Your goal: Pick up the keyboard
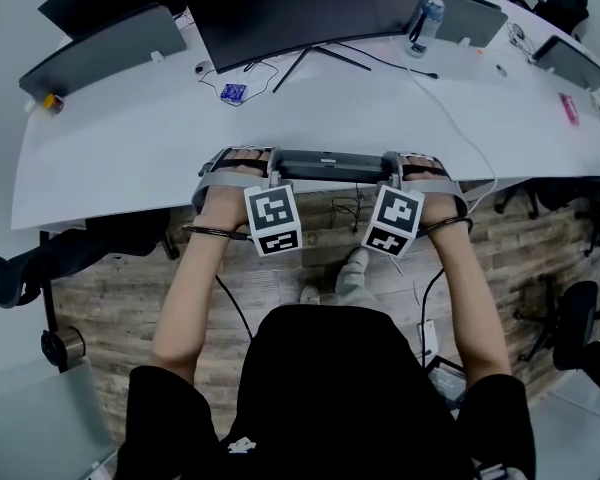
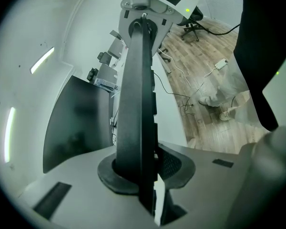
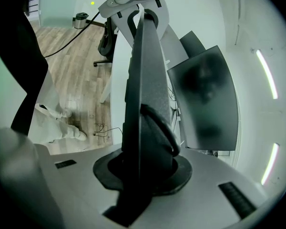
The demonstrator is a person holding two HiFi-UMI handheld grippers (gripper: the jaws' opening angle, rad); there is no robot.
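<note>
Keyboard held at the near edge of the white desk: my left gripper and right gripper each clamp one end, so the load balances level.

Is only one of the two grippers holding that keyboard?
No, in the head view the left gripper and the right gripper each clamp one end of the keyboard.

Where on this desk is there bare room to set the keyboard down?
For the keyboard, the strip of desk between the monitor stand and the front edge, left of the white cable, is free; so is the left end before the gray panel. Crowded at the back: small blue object, dark cables, bottle.
</note>
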